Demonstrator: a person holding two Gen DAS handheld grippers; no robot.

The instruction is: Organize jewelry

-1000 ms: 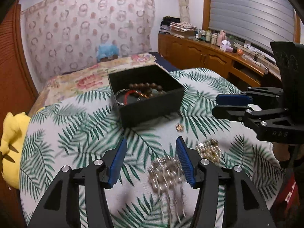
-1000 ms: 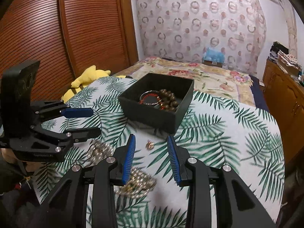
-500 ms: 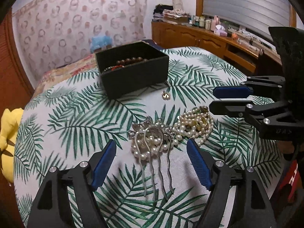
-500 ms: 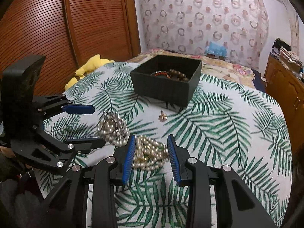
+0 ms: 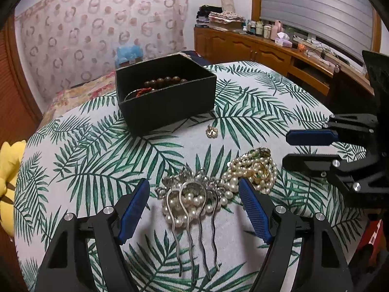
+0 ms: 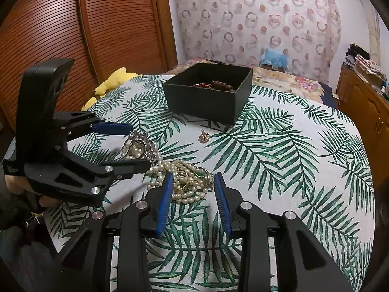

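A silver hair comb with pearls point(image 5: 192, 199) lies on the palm-leaf cloth between the fingers of my left gripper point(image 5: 193, 185), which is open, its pads clear of the comb on both sides. Just to its right sits a pile of pearl necklaces point(image 5: 252, 170). My right gripper point(image 6: 193, 177) is open, its narrow gap straddling the near edge of that pearl pile point(image 6: 184, 180) without pressing it. A small gold charm point(image 6: 203, 136) lies alone nearer the black box point(image 6: 206, 112). The box holds a brown bead bracelet point(image 5: 165, 81) and a red one.
The round table point(image 6: 291, 158) falls away at every side. A yellow plush toy point(image 6: 114, 80) lies beyond its left edge by the wooden slatted doors point(image 6: 73, 24). A wooden cabinet point(image 5: 255, 48) with bottles runs along the right, and a bed lies behind.
Both grippers have dropped closer to the jewelry. My left gripper's jaws have spread wider and now flank the hair comb. The right gripper's gap is unchanged and now sits at the pearl pile.
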